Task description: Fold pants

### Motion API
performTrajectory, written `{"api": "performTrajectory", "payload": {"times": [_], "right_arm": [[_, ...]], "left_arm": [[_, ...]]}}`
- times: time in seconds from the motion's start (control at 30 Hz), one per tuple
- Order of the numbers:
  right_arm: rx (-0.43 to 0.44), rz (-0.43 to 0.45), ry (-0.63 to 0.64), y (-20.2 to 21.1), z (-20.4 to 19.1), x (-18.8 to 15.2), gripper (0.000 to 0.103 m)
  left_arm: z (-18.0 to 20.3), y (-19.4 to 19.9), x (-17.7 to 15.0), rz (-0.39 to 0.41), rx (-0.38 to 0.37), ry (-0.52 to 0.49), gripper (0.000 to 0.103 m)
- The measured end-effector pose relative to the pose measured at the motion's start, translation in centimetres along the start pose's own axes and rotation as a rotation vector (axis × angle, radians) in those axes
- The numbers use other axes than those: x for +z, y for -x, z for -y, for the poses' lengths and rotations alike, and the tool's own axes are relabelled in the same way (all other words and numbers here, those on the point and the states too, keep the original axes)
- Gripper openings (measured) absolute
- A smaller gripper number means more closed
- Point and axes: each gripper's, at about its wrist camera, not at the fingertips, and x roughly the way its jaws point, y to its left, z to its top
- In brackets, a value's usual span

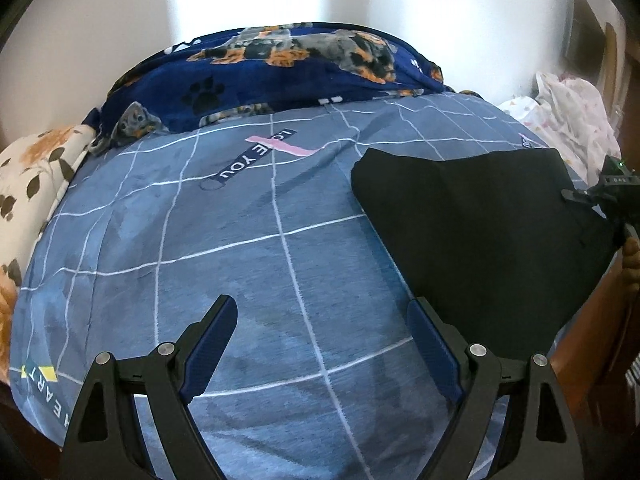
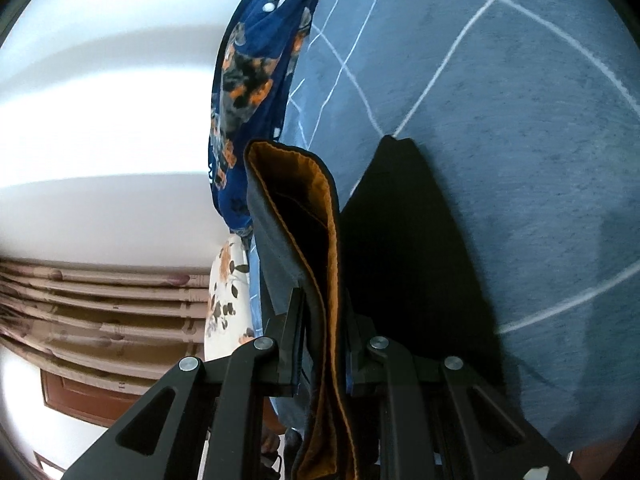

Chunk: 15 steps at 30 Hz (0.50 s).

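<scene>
Black pants (image 1: 480,232) lie partly folded on the right side of the blue grid-patterned bedsheet (image 1: 240,240). My left gripper (image 1: 324,312) hovers open over the bare sheet just left of the pants, its blue pads wide apart with nothing between them. My right gripper (image 2: 324,300) is shut on the pants' edge (image 2: 320,260), a doubled black layer with an orange-brown lining showing. The rest of the pants (image 2: 408,248) spreads over the sheet beyond. In the left wrist view the right gripper (image 1: 580,197) shows at the pants' right edge.
A dark blue dog-print blanket (image 1: 280,68) is bunched along the far side of the bed by the white wall. A floral pillow (image 1: 32,184) lies at the left, pale crumpled cloth (image 1: 568,120) at the far right. Brown wooden furniture (image 1: 592,328) borders the bed's right edge.
</scene>
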Motion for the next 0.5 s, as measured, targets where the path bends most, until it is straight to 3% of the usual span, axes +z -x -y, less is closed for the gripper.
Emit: {"api": "performTrajectory", "payload": {"times": [0.27,0.37,0.5], "right_arm": [[-0.02,0.011,0.019,0.6,0.3,0.9,0.015],[-0.078,0.019,0.052,0.7,0.8,1.4,0.017],[-0.116,0.11,0.026,2.7,1.5,1.3,0.021]], "left_arm": [[0.7,-0.4,0.0,-0.008,-0.019,-0.022,0.087],[0.8,-0.8,-0.2,-0.024,-0.02,-0.019,0.087],[0.7,-0.8,-0.1,-0.027,-0.025,-0.014,0.087]]}}
